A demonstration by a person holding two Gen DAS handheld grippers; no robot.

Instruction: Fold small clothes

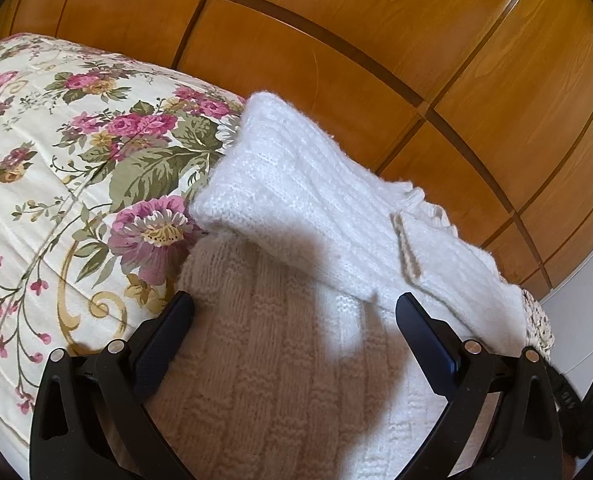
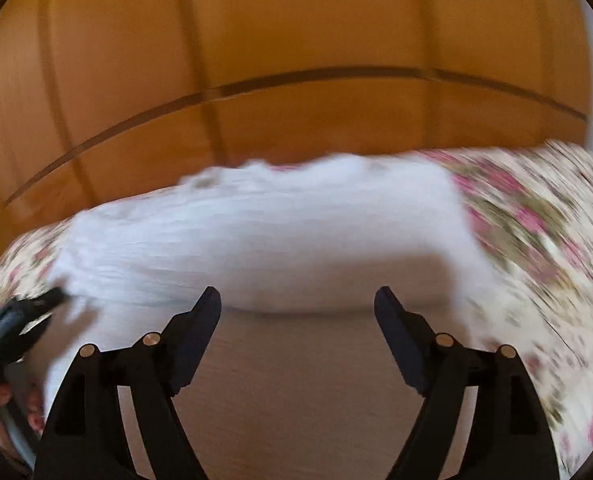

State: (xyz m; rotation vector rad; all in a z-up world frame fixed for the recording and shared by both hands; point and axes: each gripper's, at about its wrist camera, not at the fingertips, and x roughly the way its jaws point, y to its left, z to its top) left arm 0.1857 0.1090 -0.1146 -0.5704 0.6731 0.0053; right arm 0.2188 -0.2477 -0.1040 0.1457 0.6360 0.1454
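**Blurring on the right, knitwear crisp on the left**

Looking through the right wrist view, we get heavy smear: the white knit garment is a pale streak on the floral bedspread, stitches unreadable. Our right gripper hangs spread wide, grasping nothing. The left gripper is likewise released above the sharply seen garment, its sleeve folded across. We read no writing anywhere; wooden wardrobe behind.

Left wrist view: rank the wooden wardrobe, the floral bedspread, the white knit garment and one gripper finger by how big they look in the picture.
1. wooden wardrobe, largest
2. white knit garment and floral bedspread: look alike, unranked
3. gripper finger, smallest, though nearness to the camera enlarges it
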